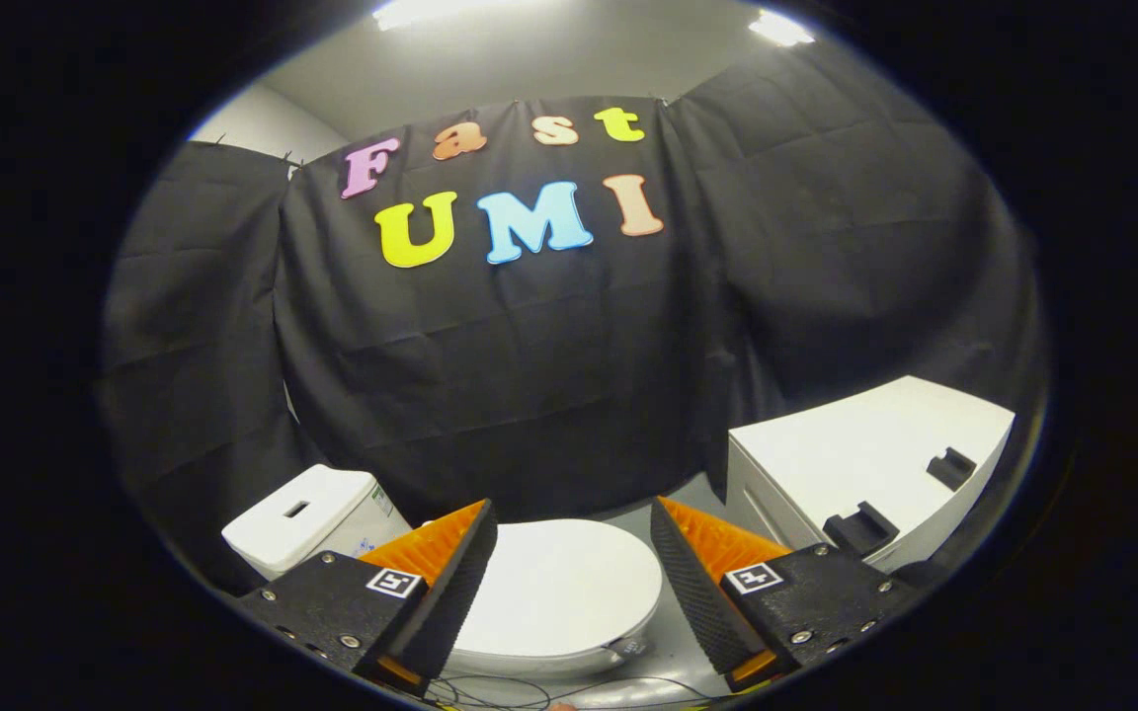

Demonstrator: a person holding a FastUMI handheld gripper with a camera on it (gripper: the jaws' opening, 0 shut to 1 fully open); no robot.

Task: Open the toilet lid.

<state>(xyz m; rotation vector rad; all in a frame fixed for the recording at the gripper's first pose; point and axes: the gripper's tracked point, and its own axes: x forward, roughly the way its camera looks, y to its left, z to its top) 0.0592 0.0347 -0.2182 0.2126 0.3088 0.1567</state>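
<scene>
Holding my hand-held gripper above the toilet, fingers spread wide and gripping nothing, so the closed lid sits between them, ready for me to reach its front edge.

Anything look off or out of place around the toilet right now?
Only loose cables trailing on the floor before the toilet lid, which lies flat and closed. The gripper hangs open above it, touching nothing.

Place: mock bathroom in a test booth
Signs: toilet, cistern, white cabinet, black cloth wall, ceiling lights
</scene>
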